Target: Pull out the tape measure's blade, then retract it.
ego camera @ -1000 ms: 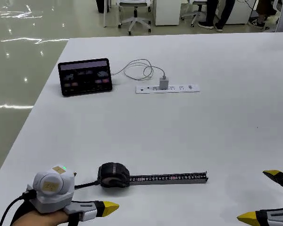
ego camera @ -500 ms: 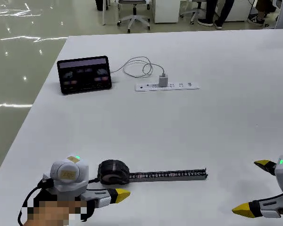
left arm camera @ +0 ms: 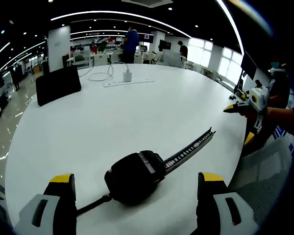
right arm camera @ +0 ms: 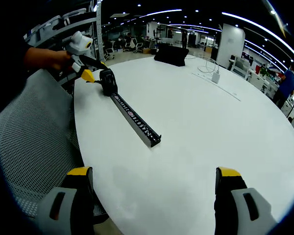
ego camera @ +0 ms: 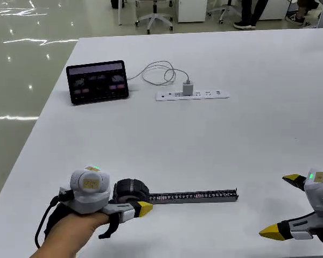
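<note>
The broad white worktable [ego camera: 231,107] carries everything. Far back on it stands a dark tablet [ego camera: 97,81], propped to face the person. Beside that is a white power strip [ego camera: 191,94] with a white charger and looped cable [ego camera: 156,75]. All of these are well apart from the work.

Near the front edge lies the black tape measure case [ego camera: 130,191]. Its marked blade [ego camera: 196,196] is already drawn out flat on the surface, so the pull-out half looks done and the retraction is not. The long axis runs across the bench, with the case at the person's left. The hooked tip [ego camera: 236,195] points right, toward the other tool.

The left gripper [left arm camera: 137,177] has its yellow-tipped jaws spread wide on either side of the case, probably lined up to clamp and steady it. Whether a jaw touches the case is hard to tell in the head view. The right gripper [ego camera: 280,205] is also spread and holding nothing. It hovers well apart from the blade tip and faces back along the blade.
</note>
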Demonstrator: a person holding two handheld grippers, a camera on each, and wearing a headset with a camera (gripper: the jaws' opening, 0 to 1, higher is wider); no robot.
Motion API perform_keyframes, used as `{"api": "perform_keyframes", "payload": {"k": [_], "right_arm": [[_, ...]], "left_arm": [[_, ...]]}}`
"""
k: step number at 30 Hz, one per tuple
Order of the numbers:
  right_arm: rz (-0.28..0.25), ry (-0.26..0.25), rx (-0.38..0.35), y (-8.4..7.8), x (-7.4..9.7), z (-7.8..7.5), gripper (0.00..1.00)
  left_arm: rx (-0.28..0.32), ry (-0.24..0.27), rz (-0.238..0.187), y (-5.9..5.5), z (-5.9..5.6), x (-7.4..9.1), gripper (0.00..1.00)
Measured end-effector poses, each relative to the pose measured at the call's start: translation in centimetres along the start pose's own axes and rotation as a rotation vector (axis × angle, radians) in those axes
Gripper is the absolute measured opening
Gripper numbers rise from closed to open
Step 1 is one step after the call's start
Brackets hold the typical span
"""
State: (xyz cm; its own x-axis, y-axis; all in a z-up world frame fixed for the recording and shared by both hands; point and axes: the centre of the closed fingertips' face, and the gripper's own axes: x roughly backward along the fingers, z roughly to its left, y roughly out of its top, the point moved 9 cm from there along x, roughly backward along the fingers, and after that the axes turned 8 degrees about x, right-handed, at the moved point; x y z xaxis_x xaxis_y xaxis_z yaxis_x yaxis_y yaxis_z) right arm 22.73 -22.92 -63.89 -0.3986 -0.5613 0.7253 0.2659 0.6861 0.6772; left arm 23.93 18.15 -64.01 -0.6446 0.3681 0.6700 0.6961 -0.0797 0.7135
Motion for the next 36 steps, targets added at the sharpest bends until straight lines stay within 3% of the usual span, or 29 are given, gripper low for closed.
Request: {"api": "perform_keyframes", "payload": {"k": [6, 11, 12, 15, 22, 26, 28, 29, 36], "right_arm": [[0.003, 0.013, 0.017, 0.2, -0.6, -0.4, 0.99], [0.003, 0.026, 0.037, 0.6, -1.1, -0.9, 0.99], [0.002, 0.028, 0.04, 0.7, -1.2, -1.0, 0.99], [0.002, 0.034, 0.049, 0.8, -1.5, -1.2, 0.99], [0.014, 0.046, 0.075, 1.4, -1.9, -1.6, 0.98], [0.024, 0.06, 0.101, 2.0, -2.2, -1.8, 0.97], [0.029, 0.068, 0.113, 2.1, -2.4, -2.0, 0.97], [0.035, 0.075, 0.121, 2.2, -2.6, -2.1, 0.97], [0.065, 0.125, 0.171, 2.9, -4.0, -2.3, 0.96]], "left_arm": [[0.01, 0.055, -0.005, 0.0, -0.4, -1.0, 1.0], [0.058, 0.063, -0.017, -0.4, -0.7, -2.0, 1.0], [0.097, 0.056, -0.019, -0.5, -0.8, -2.1, 1.0], [0.136, 0.053, -0.041, -0.6, -0.9, -2.5, 1.0], [0.108, 0.094, -0.075, -0.7, -1.3, -3.2, 1.0], [0.126, 0.104, -0.093, -0.8, -1.5, -3.5, 1.0], [0.086, 0.151, -0.107, -0.9, -1.4, -3.5, 1.0], [0.073, 0.146, -0.106, -0.9, -1.6, -3.6, 1.0], [0.107, 0.155, -0.148, -0.7, -1.7, -3.8, 1.0]]}}
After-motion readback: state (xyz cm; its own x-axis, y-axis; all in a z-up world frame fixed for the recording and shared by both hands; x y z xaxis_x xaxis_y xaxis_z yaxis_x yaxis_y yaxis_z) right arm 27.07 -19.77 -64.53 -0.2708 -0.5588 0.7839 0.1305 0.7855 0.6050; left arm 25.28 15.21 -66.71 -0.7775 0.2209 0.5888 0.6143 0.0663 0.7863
